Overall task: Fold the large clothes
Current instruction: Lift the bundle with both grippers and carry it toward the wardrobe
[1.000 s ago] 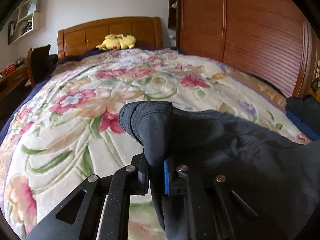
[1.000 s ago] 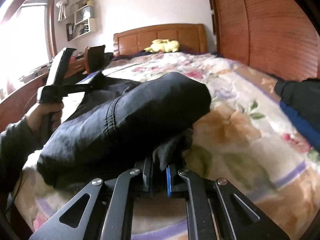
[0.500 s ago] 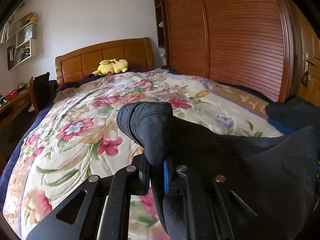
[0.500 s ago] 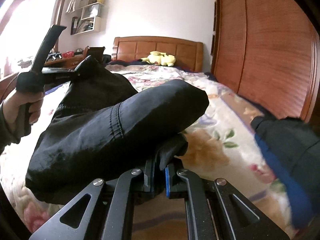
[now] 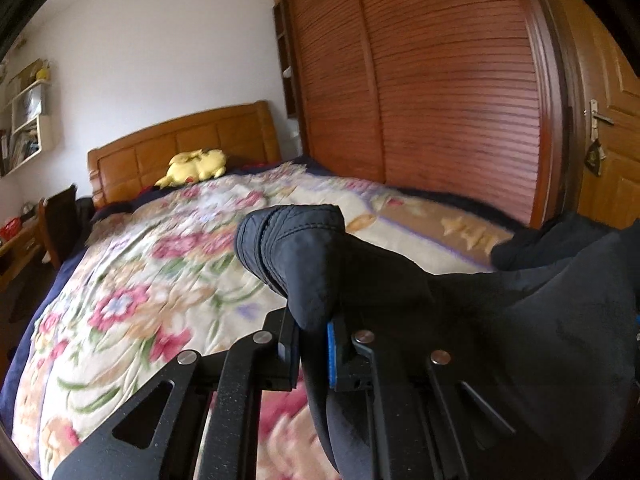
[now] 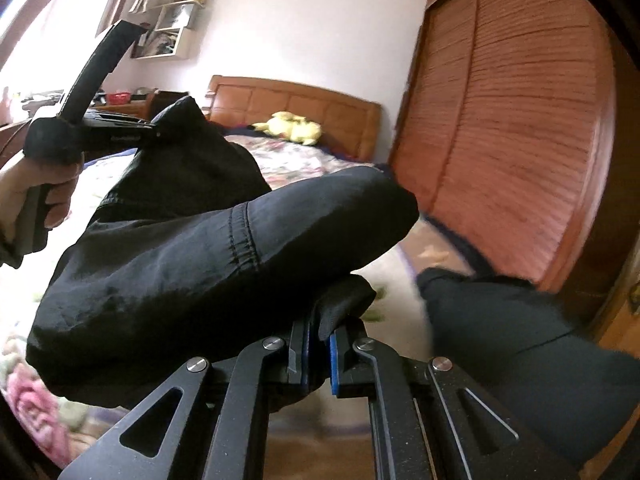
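Two grippers, left point(image 5: 314, 350) and right point(image 6: 318, 354), each pinched tight on the black coat point(image 6: 224, 248), up above the bed point(image 5: 132, 280). Could slip out if tugged apart too hard.

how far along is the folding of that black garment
Early. Done: both grippers have hold of the black garment, the left gripper and the right gripper each shut on a bunched edge. In hand: it hangs between them above the floral bedspread. Left: every fold; none shows yet.
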`<state>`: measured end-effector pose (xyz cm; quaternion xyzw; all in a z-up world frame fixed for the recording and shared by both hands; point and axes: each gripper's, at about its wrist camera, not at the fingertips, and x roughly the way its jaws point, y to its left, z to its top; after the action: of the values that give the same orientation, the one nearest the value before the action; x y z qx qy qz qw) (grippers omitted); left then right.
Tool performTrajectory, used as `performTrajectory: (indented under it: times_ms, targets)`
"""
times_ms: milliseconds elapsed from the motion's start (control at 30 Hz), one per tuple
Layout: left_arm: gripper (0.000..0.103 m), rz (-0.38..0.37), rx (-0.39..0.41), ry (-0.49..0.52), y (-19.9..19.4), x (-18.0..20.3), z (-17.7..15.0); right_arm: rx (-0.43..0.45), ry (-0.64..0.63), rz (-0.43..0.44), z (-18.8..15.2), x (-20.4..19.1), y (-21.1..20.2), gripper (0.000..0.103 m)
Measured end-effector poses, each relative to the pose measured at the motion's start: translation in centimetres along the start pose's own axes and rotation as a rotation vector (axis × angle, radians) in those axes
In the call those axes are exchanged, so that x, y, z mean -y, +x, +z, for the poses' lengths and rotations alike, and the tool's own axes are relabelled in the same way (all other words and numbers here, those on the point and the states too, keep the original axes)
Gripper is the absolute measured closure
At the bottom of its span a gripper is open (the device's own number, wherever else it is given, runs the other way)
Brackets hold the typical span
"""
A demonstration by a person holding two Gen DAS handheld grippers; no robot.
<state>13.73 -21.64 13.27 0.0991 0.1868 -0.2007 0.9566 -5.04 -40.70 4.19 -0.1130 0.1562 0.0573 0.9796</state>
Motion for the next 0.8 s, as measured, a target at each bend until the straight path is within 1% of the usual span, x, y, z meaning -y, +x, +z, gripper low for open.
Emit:
performTrajectory:
  times_ms: [100,200,333,433,500,600,667,733,800]
  targets:
    - [0.092,-0.042,0.034,-0.001,0.7,3.3,3.1,0.011,-0.018,-0.063,0.9,2.5,-1.2,0.097]
    - [0.092,-0.086,0.081,0.013,1.4,7.2,6.4,0.019,-0.035,-0.145,1.7,5.5,-2.7,0.097]
    - [0.092,-0.166,0.131,0.018,2.6,13.2,10.6,0.014,-0.041,-0.267,2.4,9.9,-4.7,0.097]
    - [0.092,-0.226,0.152,0.025,3.7,17.4,12.8,0.001,-0.029,-0.345,2.6,13.0,-6.0,0.097]
    - [0.092,-0.269,0.157,0.028,4.7,20.3,13.9,-0.006,-0.017,-0.395,2.7,14.2,-6.4,0.097]
    - [0.092,-0.312,0.154,0.051,5.5,23.8,14.1,-0.019,0.012,-0.471,1.8,17.0,-7.4,0.097]
    - [0.092,-0.334,0.126,0.080,6.6,26.0,13.3,-0.040,0.042,-0.506,0.7,18.4,-7.6,0.097]
    - [0.092,-0.340,0.091,0.117,8.2,28.1,11.9,-0.069,0.075,-0.516,-0.5,18.8,-7.0,0.097]
    - [0.092,-0.322,0.072,0.157,9.2,29.5,11.0,-0.107,0.088,-0.514,-1.9,18.8,-6.6,0.097]
